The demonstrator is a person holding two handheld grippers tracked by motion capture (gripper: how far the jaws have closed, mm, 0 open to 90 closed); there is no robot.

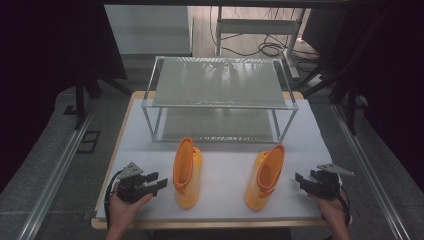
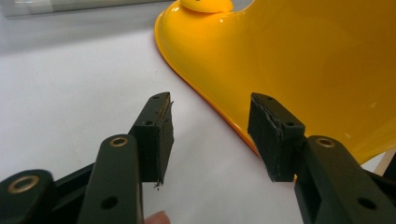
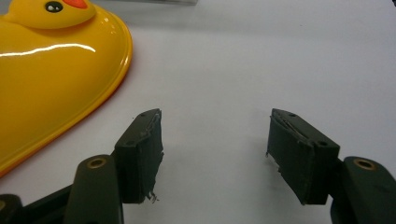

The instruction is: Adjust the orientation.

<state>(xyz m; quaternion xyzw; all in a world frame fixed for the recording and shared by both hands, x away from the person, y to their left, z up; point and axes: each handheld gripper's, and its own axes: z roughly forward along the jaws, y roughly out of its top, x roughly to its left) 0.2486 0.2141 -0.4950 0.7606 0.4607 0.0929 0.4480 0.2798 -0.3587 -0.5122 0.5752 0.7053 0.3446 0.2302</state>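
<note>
Since the two glossy yellow rubber boots lie on their sides on the white surface, one just ahead of each of my jaws, I judge them light, hollow and springy, with a slick skin that could slide under my pads. The left-hand yellow boot [image 1: 187, 172] lies just to the right of my left gripper [image 1: 161, 182]; its jaws stand partly open with nothing between them, the sole edge right at one pad. The right-hand yellow boot [image 1: 266, 176] lies left of my right gripper [image 1: 301, 180], which gapes wide and empty, a little apart from it. I would pinch the thin rim of the shaft opening, where the wall is narrow enough to bite. Beyond the boots stands a two-tier metal-framed shelf rack [image 1: 220, 106].
</note>
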